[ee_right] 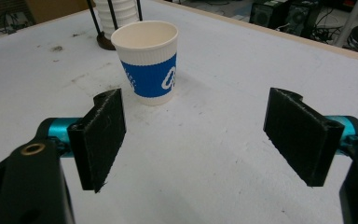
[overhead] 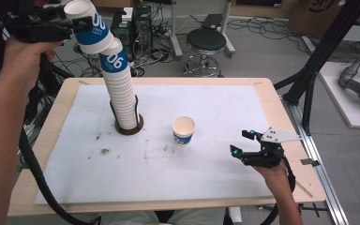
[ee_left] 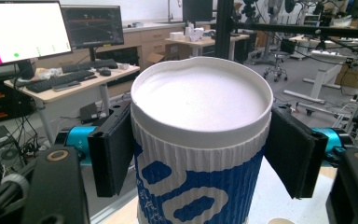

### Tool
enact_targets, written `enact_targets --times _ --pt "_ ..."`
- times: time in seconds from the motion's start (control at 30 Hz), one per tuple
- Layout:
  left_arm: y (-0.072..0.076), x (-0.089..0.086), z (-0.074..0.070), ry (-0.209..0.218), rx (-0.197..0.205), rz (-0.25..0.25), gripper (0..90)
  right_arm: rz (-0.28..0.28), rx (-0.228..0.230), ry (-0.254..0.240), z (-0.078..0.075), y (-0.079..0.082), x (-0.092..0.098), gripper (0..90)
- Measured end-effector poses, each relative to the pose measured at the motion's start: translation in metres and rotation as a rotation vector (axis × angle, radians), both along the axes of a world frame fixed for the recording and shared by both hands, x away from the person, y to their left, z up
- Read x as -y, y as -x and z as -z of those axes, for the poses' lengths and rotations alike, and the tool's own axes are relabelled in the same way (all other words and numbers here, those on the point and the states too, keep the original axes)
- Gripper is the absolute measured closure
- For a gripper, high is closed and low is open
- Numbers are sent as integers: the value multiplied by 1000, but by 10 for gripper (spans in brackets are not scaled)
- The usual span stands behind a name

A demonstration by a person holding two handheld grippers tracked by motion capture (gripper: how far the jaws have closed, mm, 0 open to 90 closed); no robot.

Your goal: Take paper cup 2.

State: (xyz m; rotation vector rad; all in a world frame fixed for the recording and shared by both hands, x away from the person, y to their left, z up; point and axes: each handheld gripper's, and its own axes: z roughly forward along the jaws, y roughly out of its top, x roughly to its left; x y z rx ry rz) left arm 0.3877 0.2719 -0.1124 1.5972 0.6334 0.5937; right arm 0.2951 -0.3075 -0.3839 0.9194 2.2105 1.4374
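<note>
A tall stack of white ribbed paper cups (overhead: 124,96) stands in a brown-based wire holder (overhead: 129,127) at the mat's back left. The top of the stack leans left. My left gripper (overhead: 85,22) is up there, shut on the topmost blue-and-white cup (overhead: 93,33), which is tilted. In the left gripper view both pads press the sides of this cup (ee_left: 200,154), its white end toward the camera. A single cup (overhead: 183,130) (ee_right: 150,60) stands upright, mouth up, mid-mat. My right gripper (overhead: 241,142) (ee_right: 205,135) hovers low to its right, open with nothing between its jaws.
A white mat (overhead: 206,178) with a few dark stains covers the wooden table (overhead: 281,117). Behind the table are a black stool (overhead: 206,42), computer cases and floor cables. A black metal frame (overhead: 318,61) stands at the right. The left gripper's cable hangs past the table's left edge.
</note>
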Motion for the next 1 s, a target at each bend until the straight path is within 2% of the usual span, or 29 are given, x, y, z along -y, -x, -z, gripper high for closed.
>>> enact_targets --times 0.23,0.37,0.6,0.8,1.0 --pt "18 -21 4 -5 16 -9 296 2 2 0 0 0 0 214" --pt "29 -33 13 -1 15 -14 296 1 4 1 -1 0 -1 214" --pt "52 -40 49 -28 13 16 297 -1 4 3 0 -1 -3 214" --pt "68 -39 77 -43 10 44 296 -8 -1 7 0 -1 -6 214" --pt "80 -30 111 -30 11 87 296 -13 -7 11 2 -2 -8 214"
